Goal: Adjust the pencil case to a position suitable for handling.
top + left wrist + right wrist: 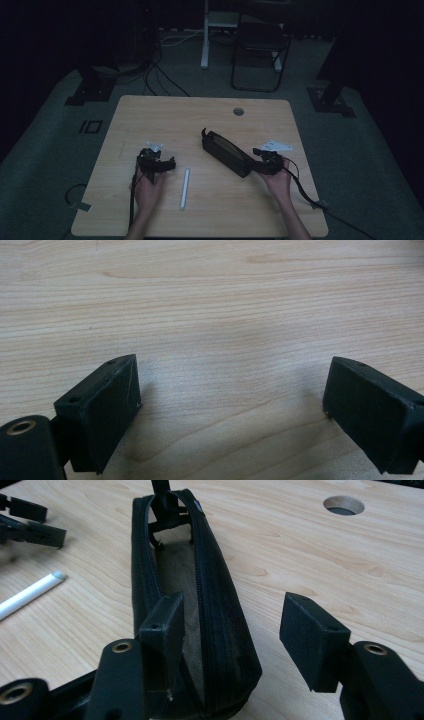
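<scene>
A black pencil case (225,152) lies slanted across the middle of the wooden table, its zip undone and its mouth gaping. My right gripper (256,160) is at the case's near right end. In the right gripper view one jaw sits at the mouth of the case (220,605) and the other stands clear to the right, with the case's side wall between them, so the right gripper (232,615) is open. A white pen (185,188) lies between the hands. My left gripper (159,159) rests open over bare wood (230,390).
The table (200,115) has a round cable hole (238,111) at its far right. A dark chair (260,50) and floor cables stand beyond the far edge. Each gripper trails a cable toward the near edge.
</scene>
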The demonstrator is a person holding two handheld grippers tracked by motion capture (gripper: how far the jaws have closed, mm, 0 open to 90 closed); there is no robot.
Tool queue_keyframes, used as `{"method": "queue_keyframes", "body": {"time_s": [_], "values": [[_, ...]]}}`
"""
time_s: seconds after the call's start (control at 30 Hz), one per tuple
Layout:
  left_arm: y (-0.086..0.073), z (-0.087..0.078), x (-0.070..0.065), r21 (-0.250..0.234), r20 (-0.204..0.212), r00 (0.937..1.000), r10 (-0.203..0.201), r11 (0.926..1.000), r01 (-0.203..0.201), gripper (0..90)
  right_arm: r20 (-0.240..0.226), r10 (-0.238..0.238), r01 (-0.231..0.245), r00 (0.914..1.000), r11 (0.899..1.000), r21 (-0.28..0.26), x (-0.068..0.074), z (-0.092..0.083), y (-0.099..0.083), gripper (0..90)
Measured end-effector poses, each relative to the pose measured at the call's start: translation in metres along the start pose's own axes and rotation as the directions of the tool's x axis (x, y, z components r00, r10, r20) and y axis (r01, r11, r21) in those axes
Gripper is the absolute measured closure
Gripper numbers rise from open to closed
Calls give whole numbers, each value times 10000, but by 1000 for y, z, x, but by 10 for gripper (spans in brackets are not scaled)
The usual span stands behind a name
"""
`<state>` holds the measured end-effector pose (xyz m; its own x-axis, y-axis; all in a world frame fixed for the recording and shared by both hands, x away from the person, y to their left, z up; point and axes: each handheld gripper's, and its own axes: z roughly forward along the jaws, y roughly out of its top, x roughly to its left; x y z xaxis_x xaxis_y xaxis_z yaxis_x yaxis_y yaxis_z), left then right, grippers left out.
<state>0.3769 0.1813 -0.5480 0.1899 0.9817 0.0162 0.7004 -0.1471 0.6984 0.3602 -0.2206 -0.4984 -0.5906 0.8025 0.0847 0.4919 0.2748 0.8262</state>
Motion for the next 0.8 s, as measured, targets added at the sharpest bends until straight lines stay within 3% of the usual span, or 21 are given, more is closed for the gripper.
{"method": "queue_keyframes", "body": {"time_s": [0.13, 0.33, 0.5, 0.8], "values": [[0, 0, 0, 1, -9, 10000, -10, 10000, 10, 88, 51, -11, 10, 10000, 9999, 130, -1, 5, 0, 475], [0, 0, 0, -4, -3, 10000, -6, 10000, 6, 87, -331, -182, 191, 9993, 9995, 268, -2, 12, -1, 589], [0, 0, 0, -4, -8, 10000, -11, 10000, 11, 87, -529, -245, 258, 9983, 9994, 245, -2, 13, -1, 615], [0, 0, 0, -5, -2, 10000, -8, 10000, 8, 87, -1143, -1302, 1349, 9849, 9902, 349, 10, 25, 7, 649]]}}
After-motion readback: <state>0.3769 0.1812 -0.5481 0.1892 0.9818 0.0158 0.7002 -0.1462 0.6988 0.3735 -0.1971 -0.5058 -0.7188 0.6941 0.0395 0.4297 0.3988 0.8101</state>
